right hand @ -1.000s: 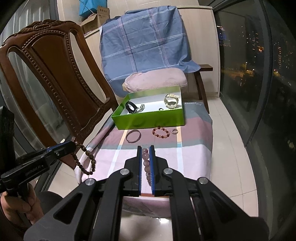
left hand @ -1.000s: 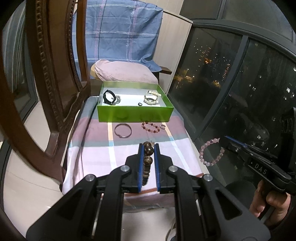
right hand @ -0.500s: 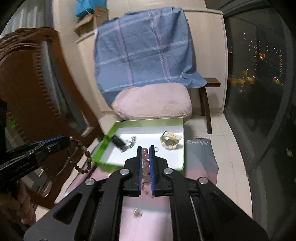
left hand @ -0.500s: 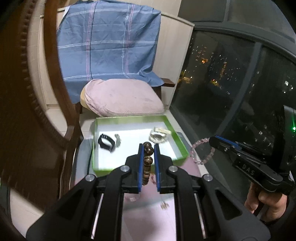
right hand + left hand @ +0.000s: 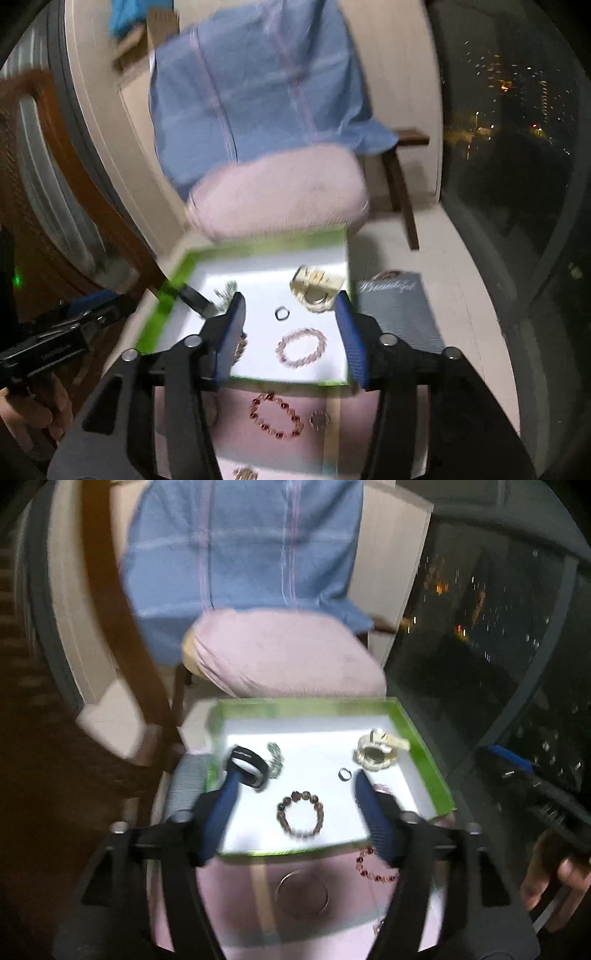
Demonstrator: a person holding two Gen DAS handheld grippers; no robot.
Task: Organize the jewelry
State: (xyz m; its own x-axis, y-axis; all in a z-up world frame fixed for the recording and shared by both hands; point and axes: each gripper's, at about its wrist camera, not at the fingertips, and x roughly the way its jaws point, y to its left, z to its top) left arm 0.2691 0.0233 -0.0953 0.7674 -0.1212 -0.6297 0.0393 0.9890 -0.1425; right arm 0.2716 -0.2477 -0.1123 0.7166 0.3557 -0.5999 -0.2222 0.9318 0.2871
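Cushion (image 5: 284,653) behind box (image 5: 424,746), chair (image 5: 110,590) left

Green box (image 5: 424,753), shallow, open-topped, white floor, taken as landmark. Inside it:
- brown bead bracelet (image 5: 301,814), flat, closed loop, near front wall
- pink bead bracelet (image 5: 302,347), flat, near front wall
- small dark ring (image 5: 344,774), mid-floor
- pale chunky bracelet (image 5: 376,751), back right
- black band (image 5: 249,766) and a small silvery piece (image 5: 275,760) just beside it, left side

On the cloth before the front wall: dark red bead bracelet (image 5: 277,415), thin metal bangle (image 5: 301,891), small ring (image 5: 319,419).
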